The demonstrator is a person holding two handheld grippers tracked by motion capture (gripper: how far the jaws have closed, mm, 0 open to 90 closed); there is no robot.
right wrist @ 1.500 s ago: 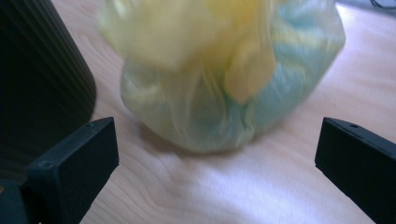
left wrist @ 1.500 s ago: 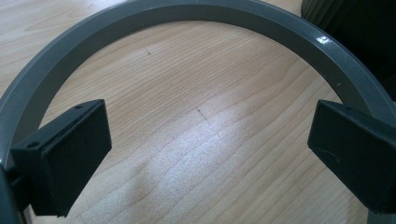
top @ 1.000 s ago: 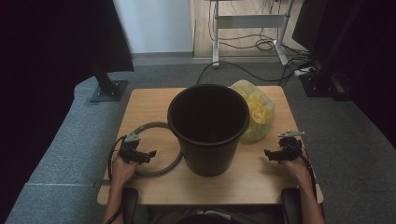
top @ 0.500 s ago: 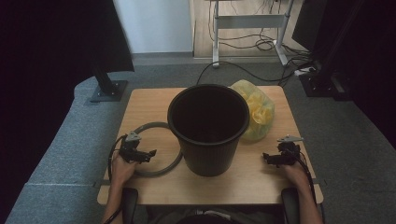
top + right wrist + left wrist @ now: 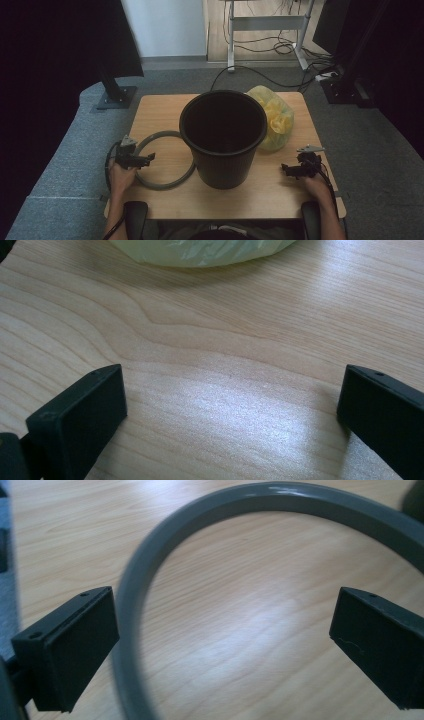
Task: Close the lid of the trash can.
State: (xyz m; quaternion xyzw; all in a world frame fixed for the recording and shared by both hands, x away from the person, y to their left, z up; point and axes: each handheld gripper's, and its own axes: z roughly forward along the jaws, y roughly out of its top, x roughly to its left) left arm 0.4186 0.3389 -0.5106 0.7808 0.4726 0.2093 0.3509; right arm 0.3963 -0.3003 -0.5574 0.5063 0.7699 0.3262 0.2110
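A black bucket (image 5: 223, 136) stands upright in the middle of the wooden table (image 5: 160, 107). A grey ring (image 5: 165, 182) lies flat to its left, its far side partly hidden behind the bucket. My left gripper (image 5: 148, 158) hovers open over the ring's left rim; the grey ring (image 5: 150, 555) curves between its jaws in the left gripper view. A yellow-green plastic bag (image 5: 275, 119) rests behind the bucket at the right. My right gripper (image 5: 286, 168) stands open low over bare wood right of the bucket, with the bag (image 5: 200, 252) ahead of its jaws.
The table sits on grey carpet. A black stand base (image 5: 116, 97) is off the table's far left corner. Cables and a metal frame (image 5: 265, 22) lie on the floor behind. Dark equipment (image 5: 350, 85) stands at the far right.
My right gripper has drawn back toward the front edge of the table and a little lower. The left gripper has barely moved over the ring.
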